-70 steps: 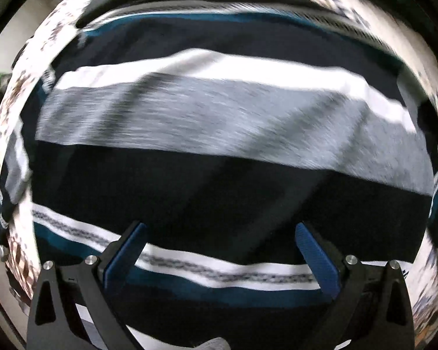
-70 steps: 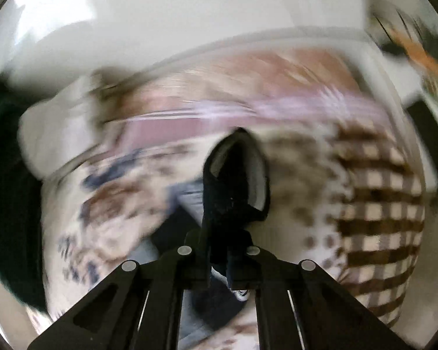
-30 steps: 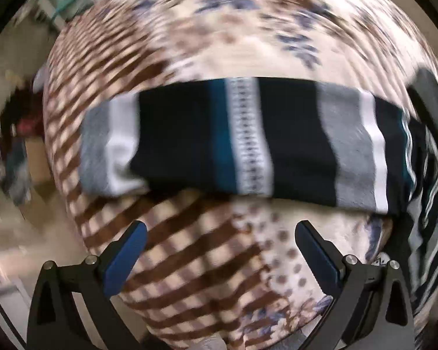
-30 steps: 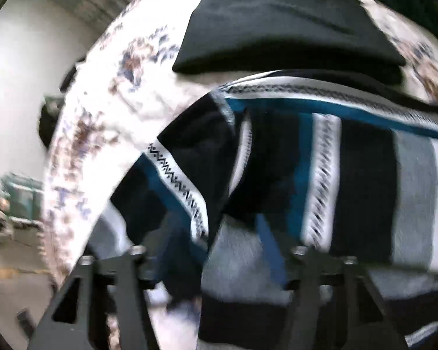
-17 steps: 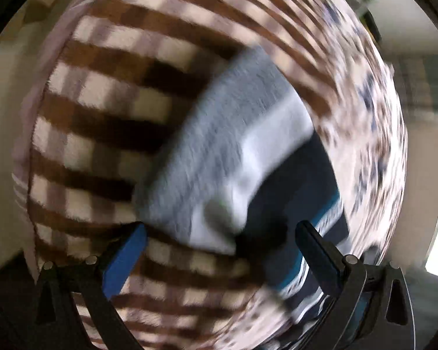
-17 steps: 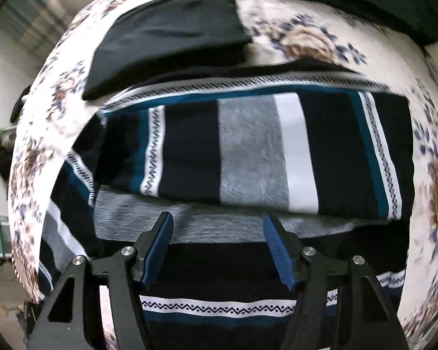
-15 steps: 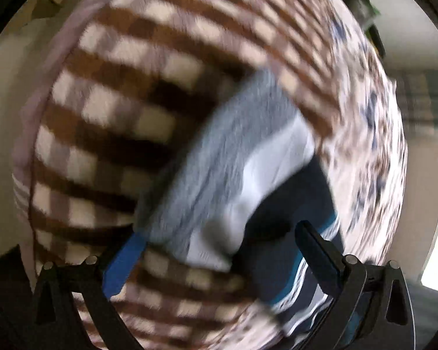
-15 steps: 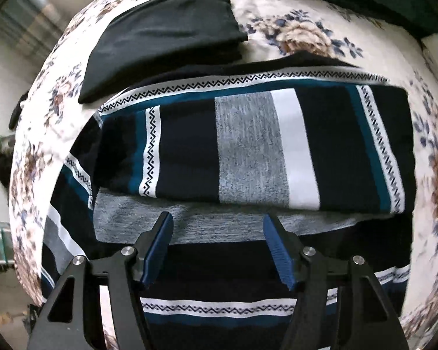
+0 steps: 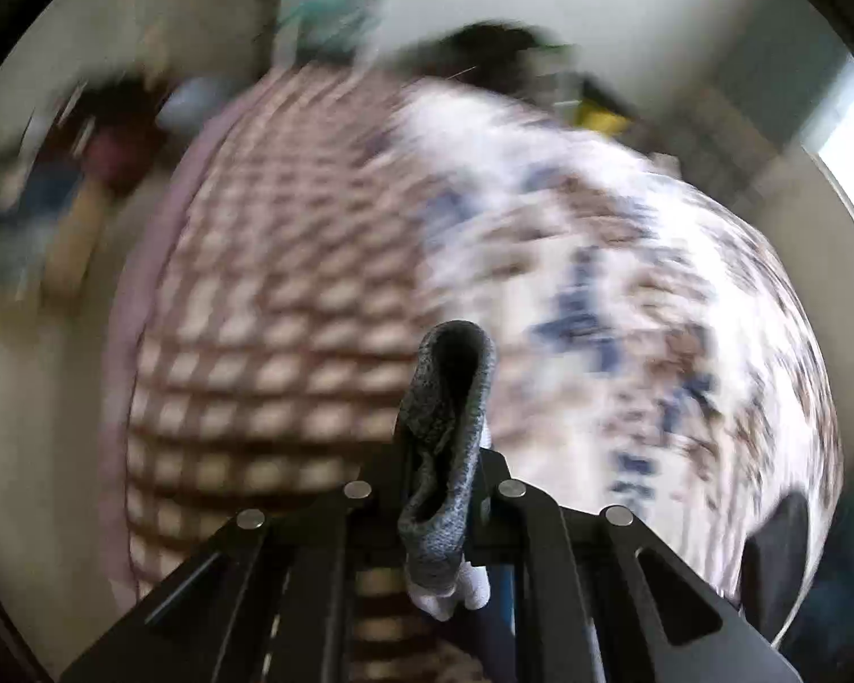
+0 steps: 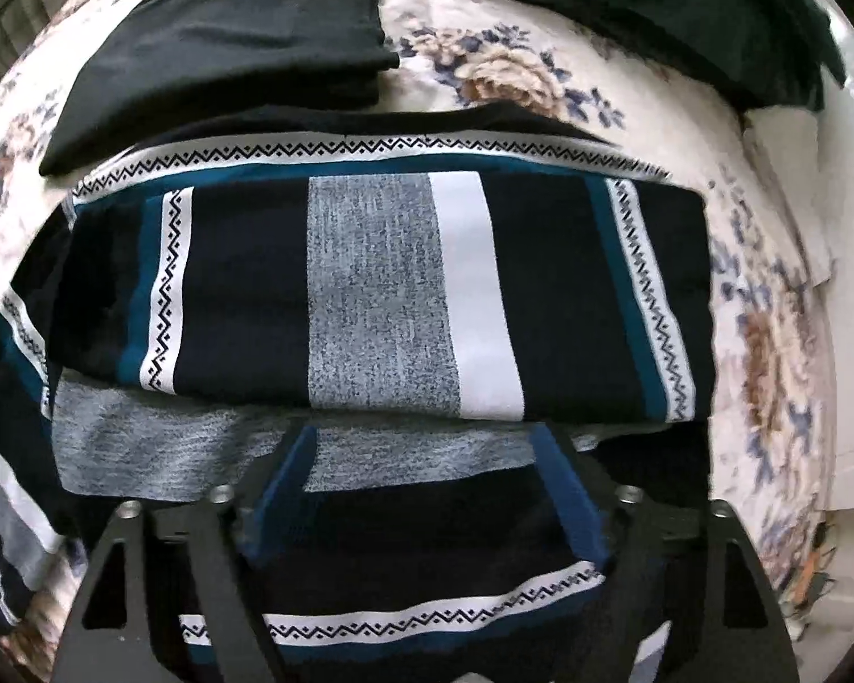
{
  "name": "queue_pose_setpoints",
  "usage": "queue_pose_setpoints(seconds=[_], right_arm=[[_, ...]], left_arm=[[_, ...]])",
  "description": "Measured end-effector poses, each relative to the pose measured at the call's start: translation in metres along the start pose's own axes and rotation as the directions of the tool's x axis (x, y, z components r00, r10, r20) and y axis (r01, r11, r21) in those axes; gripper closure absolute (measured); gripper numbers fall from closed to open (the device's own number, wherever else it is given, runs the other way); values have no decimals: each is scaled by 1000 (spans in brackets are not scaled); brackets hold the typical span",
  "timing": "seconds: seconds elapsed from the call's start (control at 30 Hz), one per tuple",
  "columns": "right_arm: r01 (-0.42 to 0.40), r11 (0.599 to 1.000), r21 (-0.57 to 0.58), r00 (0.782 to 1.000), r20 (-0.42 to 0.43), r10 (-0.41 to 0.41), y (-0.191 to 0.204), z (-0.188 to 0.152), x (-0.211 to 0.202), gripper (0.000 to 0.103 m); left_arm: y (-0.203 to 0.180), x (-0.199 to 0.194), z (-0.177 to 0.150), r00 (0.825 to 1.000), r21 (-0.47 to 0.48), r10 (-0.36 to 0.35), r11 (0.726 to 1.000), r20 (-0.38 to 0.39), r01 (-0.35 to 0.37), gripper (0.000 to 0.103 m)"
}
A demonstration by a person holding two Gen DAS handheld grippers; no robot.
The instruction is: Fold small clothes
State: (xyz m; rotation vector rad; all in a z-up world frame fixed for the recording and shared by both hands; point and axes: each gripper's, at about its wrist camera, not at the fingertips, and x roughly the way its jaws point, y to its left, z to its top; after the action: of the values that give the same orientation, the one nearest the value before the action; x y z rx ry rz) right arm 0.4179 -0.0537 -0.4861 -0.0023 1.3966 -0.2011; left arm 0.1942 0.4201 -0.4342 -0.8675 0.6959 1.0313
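Observation:
A striped sweater (image 10: 393,296) in navy, grey, white and teal lies on the floral bedspread (image 10: 512,79). One sleeve is folded across its body. My right gripper (image 10: 421,489) is open and hovers low over the sweater's lower body, with nothing between its blue pads. My left gripper (image 9: 444,455) is shut on the grey cuff (image 9: 447,404) of the other sleeve and holds it up above the bed. The left wrist view is blurred.
A folded black garment (image 10: 222,40) lies just beyond the sweater. A dark green cloth (image 10: 655,5) sits at the far right. In the left wrist view a brown checked blanket (image 9: 267,313) adjoins the floral spread (image 9: 626,284), with blurred room clutter beyond.
My left gripper has closed on the grey sleeve cuff and lifted it, swinging fast. My right gripper stays open and has dropped slightly closer to the sweater.

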Motion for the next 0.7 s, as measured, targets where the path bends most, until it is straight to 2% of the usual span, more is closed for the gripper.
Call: queue_pose_setpoints(seconds=[0.07,0.13,0.27,0.33,0.4,0.5,0.63,0.67,0.7], right_arm=[[-21,1000,20,1000,-2,21,-8,-2,4,13],[-39,998,43,999,-20,40,-22,-5,12,12],[-81,991,110,994,-64,88,-62,-15,26,12],[-106,984,143,990,-79,118,-87,-23,33,12],[-113,983,142,989,-75,125,-106,-29,38,12],[-139,974,181,983,-97,159,-144,-38,46,12],[-163,946,279,978,-79,192,-208,-44,44,12],[-164,940,300,978,-76,194,-225,-44,43,12],[-160,936,314,978,-75,193,-239,-45,43,12]], left_arm=[[-45,-16,3,998,130,-40,991,43,34,93],[-86,-41,-5,993,256,-97,964,70,76,94],[-186,-81,-39,967,469,-244,864,75,181,94],[-231,-102,-71,946,544,-322,800,30,255,94],[-281,-118,-115,925,595,-376,731,-58,334,94],[-346,-139,-194,888,671,-424,606,-181,426,94],[-402,-162,-318,847,762,-426,417,-317,495,94],[-410,-165,-347,845,781,-411,374,-343,500,94],[-414,-167,-369,843,792,-394,344,-366,505,94]])
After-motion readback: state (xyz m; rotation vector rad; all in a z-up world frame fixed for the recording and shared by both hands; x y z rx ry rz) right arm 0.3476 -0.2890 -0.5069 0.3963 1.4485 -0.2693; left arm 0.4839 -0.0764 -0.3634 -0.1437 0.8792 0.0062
